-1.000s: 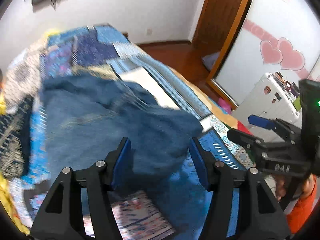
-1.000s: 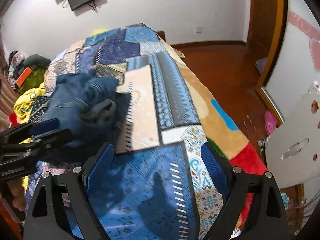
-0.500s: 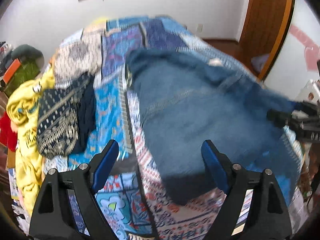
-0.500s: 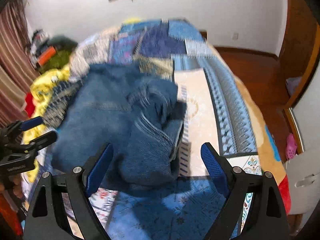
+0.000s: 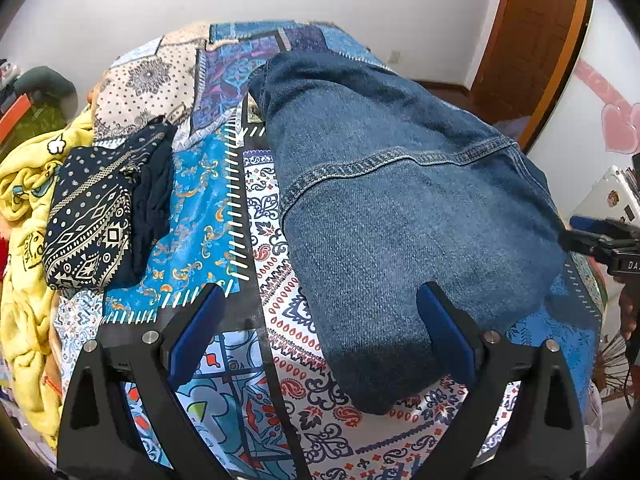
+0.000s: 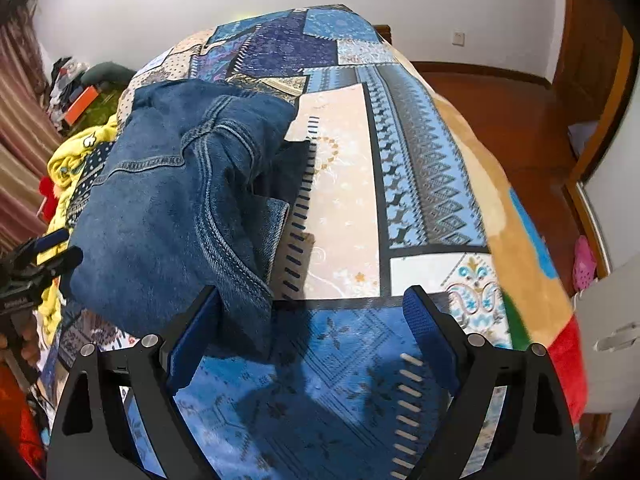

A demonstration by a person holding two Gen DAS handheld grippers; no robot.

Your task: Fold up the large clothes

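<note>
Lying across the patchwork bedspread [image 5: 208, 208] is the denim garment [image 5: 400, 208] — a big blue piece, spread fairly flat on its left half, where a stitched seam runs across it. On its right side, seen from the right wrist, the cloth is bunched and doubled over itself in thick seamed folds [image 6: 224, 184], so any fold there looks rough rather than squared.

The left claw [image 5: 320, 336] hovers over the near edge of the denim with its jaws spread wide and nothing between them; its right pad sits just above the garment's near corner. The right claw [image 6: 312, 332] is likewise wide apart and holds nothing, though its left pad is right at the denim's hem — touching or just over it, I cannot tell which.

My reading is that the job is in its early part: the garment is laid out on the bed but no neat fold shows yet. Left to do are smoothing the crumpled right side, bringing the edges in and doubling the piece down to a tidy stack. A dark patterned cloth [image 5: 96, 216] to the left already lies folded, beside a yellow blanket [image 5: 24, 184] at the bed's edge.
</note>
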